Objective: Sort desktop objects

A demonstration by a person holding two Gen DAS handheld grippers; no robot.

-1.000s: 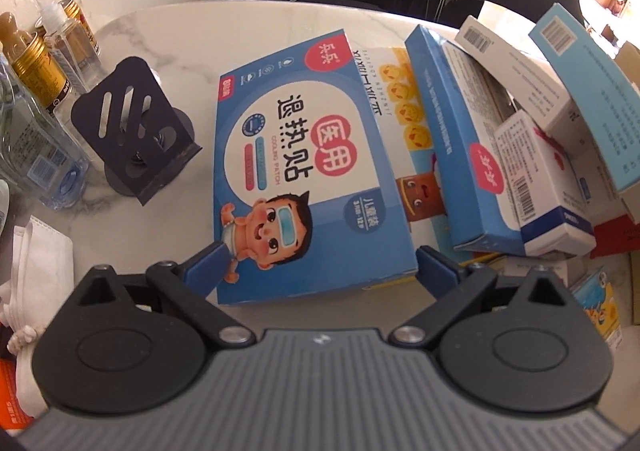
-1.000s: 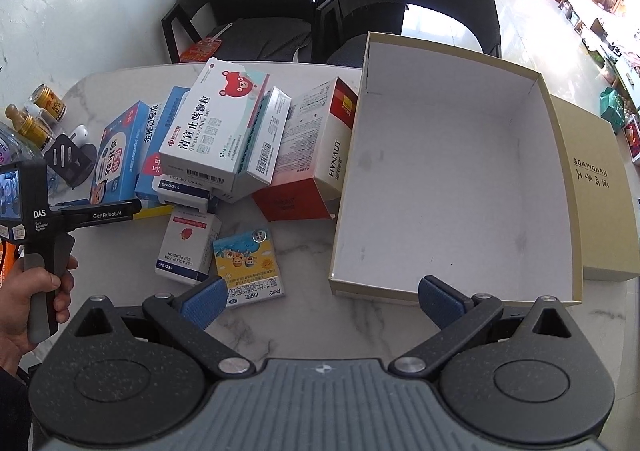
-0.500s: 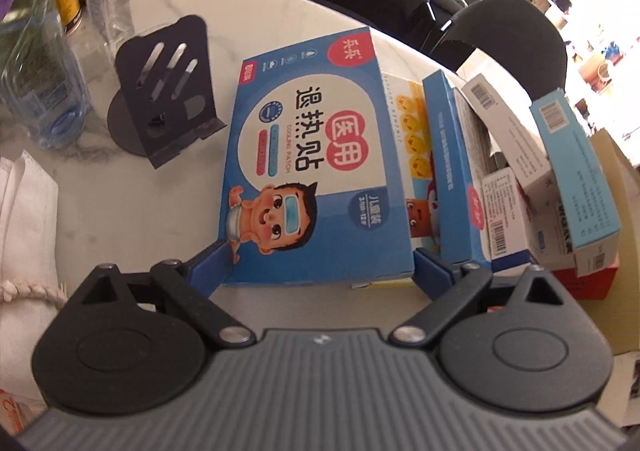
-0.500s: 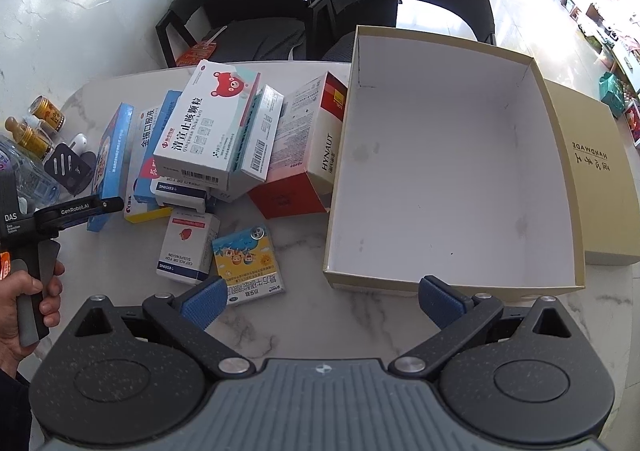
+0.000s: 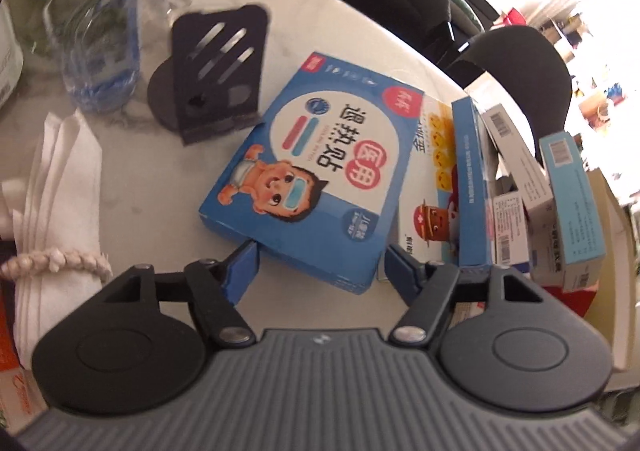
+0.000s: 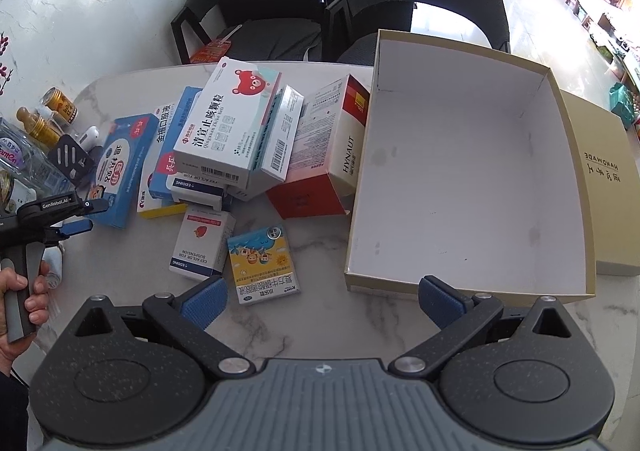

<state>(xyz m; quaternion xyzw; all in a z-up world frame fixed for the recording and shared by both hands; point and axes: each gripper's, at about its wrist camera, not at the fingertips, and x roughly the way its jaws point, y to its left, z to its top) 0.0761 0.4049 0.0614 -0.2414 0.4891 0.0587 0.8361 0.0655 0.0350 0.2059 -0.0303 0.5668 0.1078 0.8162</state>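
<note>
**A:** Left tongs (image 5: 316, 267) are closing around the near end of the blue fever-patch box (image 5: 316, 171), which lies tilted on the surface (image 5: 132, 155) at the left edge of the box pile. Pads don't look seated yet.

**B:** Square up first (it's skewed). Right tongs (image 6: 320, 297) hang wide open, holding nothing, near the open carton (image 6: 472, 187).

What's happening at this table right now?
A person is sorting medicine boxes. The left gripper is closing around the near end of the blue cartoon box; whether its pads touch yet is unclear. The right gripper hangs open above the table, holding nothing. The big cardboard box is empty.
</note>
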